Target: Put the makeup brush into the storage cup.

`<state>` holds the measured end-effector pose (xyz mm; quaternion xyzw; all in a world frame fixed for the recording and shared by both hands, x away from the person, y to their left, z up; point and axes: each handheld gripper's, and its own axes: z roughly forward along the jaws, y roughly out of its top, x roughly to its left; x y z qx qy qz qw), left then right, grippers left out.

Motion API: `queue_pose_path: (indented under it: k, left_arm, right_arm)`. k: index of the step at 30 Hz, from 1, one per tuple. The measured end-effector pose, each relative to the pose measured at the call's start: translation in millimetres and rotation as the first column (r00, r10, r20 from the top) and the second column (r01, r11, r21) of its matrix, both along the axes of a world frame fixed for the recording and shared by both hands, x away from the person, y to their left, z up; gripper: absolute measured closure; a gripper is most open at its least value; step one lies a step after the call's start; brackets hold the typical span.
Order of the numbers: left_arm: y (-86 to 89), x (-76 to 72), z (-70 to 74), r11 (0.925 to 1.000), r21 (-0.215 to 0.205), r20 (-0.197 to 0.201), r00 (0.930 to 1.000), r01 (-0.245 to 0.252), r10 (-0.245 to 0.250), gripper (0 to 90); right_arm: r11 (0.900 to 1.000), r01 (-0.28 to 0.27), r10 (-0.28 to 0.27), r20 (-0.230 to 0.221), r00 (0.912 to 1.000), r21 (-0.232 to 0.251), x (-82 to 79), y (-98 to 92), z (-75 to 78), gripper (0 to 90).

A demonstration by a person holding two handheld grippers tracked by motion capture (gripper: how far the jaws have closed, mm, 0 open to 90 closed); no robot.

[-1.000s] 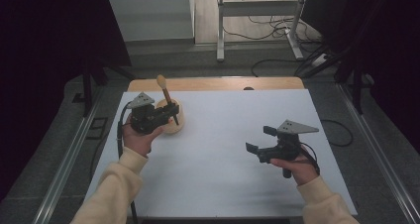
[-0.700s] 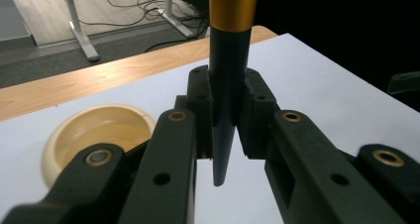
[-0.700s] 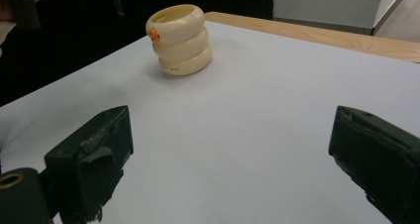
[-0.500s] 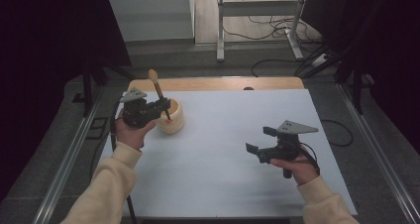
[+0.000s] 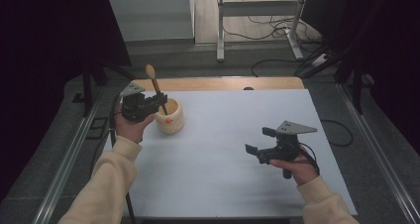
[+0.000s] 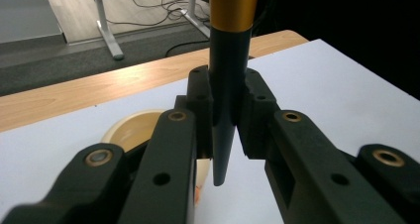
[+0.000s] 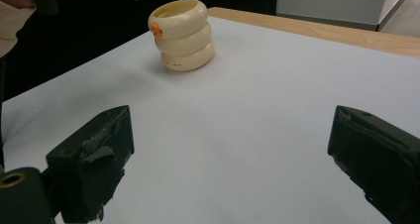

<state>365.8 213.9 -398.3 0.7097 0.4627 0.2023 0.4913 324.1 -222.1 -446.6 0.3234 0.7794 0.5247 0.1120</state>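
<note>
Here, brush (image 5: 156,87) above cream holder (image 5: 171,117)

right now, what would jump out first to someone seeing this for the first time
The left gripper is clamped on a dark-handled brush with a gold band, held upright just above a cream ringed holder near the far left of the white table. Over at the near right, the right gripper hovers with its jaws wide apart, holding nothing.

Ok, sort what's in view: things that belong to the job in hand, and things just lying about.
In the job:
- brush, clamped in the left tongs
- cream ringed pot, just under the brush tip

Lying about:
- right tongs, open and holding nothing
- cables on the floor
- metal stand behind the table
</note>
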Motion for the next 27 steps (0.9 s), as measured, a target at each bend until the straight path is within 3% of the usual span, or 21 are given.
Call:
queue_pose_path:
  k: [19,27]
  left_arm:
    - [0.9,27.2,-10.2,0.9986,0.016,-0.007,0.9987,-0.050,0.050,78.7]
    - [4.3,40.8,-22.6,0.9969,0.022,-0.023,0.9969,-0.075,0.076,78.7]
  right_arm:
    - [1.000,-0.005,0.005,-0.011,0.9999,-0.002,0.2,-0.4,-0.4,4.2]
    - [1.000,-0.008,0.008,-0.015,0.9999,-0.001,0.3,0.4,-1.7,4.2]
